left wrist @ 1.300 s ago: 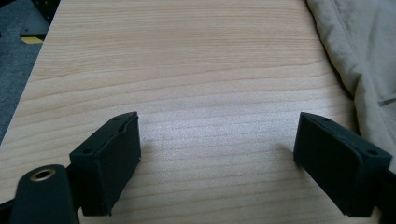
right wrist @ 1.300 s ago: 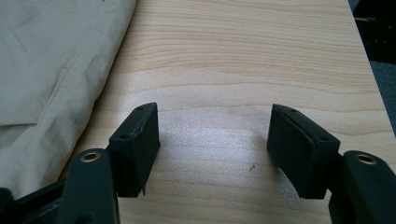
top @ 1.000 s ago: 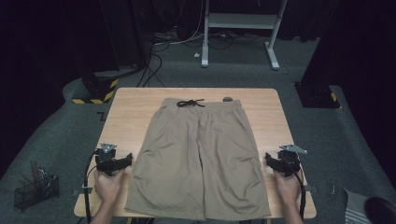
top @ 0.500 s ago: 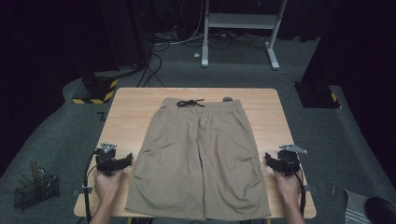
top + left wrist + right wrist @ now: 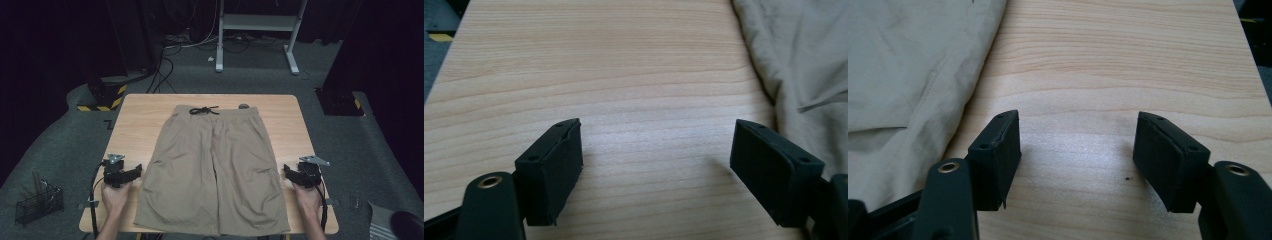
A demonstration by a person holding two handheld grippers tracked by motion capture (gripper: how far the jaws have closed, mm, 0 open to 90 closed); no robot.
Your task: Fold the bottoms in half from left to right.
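flat-spread khaki cloth shorts (image 5: 215, 170) lie between the left gripper (image 5: 131, 173) and right gripper (image 5: 290, 173), just inward of each one's empty, wide-open jaws, apparently laid out for folding. pale wooden table (image 5: 145, 120); dark room, grey carpet floor (image 5: 65, 125).

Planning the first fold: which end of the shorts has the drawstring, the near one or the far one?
The far end: the black drawstring is tied at the waistband of the khaki shorts, away from both grippers; the near end is two plain leg hems.
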